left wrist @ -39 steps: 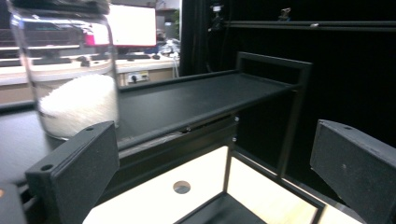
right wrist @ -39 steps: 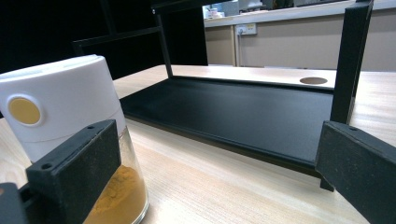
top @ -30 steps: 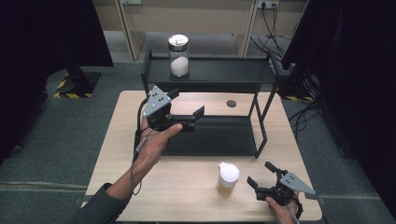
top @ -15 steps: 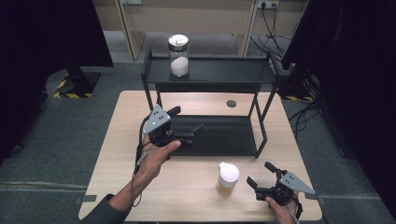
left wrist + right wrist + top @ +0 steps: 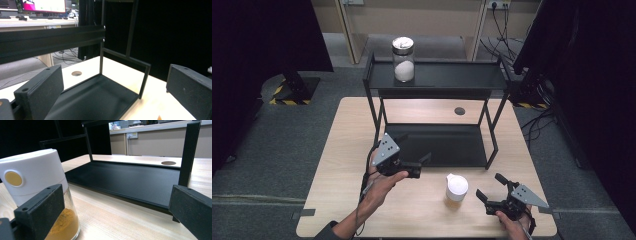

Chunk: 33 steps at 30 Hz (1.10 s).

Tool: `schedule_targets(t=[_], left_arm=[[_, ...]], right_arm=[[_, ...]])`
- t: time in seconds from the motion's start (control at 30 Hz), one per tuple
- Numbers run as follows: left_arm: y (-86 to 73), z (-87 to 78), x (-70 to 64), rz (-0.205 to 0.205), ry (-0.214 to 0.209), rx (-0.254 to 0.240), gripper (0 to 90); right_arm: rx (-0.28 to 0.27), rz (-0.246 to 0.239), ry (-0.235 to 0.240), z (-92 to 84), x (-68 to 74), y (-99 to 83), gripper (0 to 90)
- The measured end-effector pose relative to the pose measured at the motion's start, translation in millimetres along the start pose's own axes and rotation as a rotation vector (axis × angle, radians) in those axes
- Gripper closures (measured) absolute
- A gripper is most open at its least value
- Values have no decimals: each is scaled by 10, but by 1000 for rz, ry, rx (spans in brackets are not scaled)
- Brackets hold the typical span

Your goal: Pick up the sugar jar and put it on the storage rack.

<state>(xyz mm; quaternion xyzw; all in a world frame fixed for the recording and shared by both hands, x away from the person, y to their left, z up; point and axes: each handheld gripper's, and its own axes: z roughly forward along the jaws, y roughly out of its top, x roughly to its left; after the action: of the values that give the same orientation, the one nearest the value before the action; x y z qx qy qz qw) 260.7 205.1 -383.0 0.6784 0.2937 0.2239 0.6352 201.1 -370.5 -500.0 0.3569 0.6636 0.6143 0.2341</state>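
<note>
A: We see the spice jar [image 5: 457, 188] on the table [image 5: 337, 150], before the rack [image 5: 437, 80], just beside our right gripper [image 5: 492, 187], which is released and empty.

B: Probably glass, so smooth and breakable; we take its lower body, not the white cap [image 5: 32, 175]. Our left gripper [image 5: 422, 161] is released too.

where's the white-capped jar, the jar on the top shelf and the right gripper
white-capped jar [image 5: 457, 186], high view, on its white cap
jar on the top shelf [image 5: 403, 65], high view, on its glass body
right gripper [image 5: 492, 187], high view, midway between its open jaw tips
</note>
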Motion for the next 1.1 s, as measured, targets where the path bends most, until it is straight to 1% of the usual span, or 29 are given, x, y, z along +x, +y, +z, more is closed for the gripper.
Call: schedule_targets(t=[0.1, 0.2, 0.3, 0.5, 0.63, 0.67, 0.83, 0.9, 1.1], left_arm=[[-101, -2, 2, -15, -6, 8, 6], [-189, -11, 3, -14, -8, 14, 6], [-304, -29, 17, -29, -17, 20, 6], [-519, -45, 19, -41, -11, 27, 6], [-627, -53, 28, -52, -17, 24, 7], [-656, -57, 36, -49, -24, 21, 7], [-795, -84, 16, -33, -26, 11, 7], [-839, -92, 15, -32, -27, 6, 7], [-953, -103, 4, -10, -25, -13, 9]], right_arm=[[1, 4, -1, 1, 0, -1, 5], [-1, -1, 0, 1, 1, -1, 5], [1, 2, 0, 2, 2, -1, 5], [2, 1, 1, 5, 1, -1, 5], [2, 2, 0, 4, -1, -1, 5], [2, 1, 0, 4, -1, 0, 6], [2, -1, 2, 6, 1, -1, 5], [3, 1, 2, 7, 0, -1, 5], [3, -1, 2, 7, -1, -1, 5]])
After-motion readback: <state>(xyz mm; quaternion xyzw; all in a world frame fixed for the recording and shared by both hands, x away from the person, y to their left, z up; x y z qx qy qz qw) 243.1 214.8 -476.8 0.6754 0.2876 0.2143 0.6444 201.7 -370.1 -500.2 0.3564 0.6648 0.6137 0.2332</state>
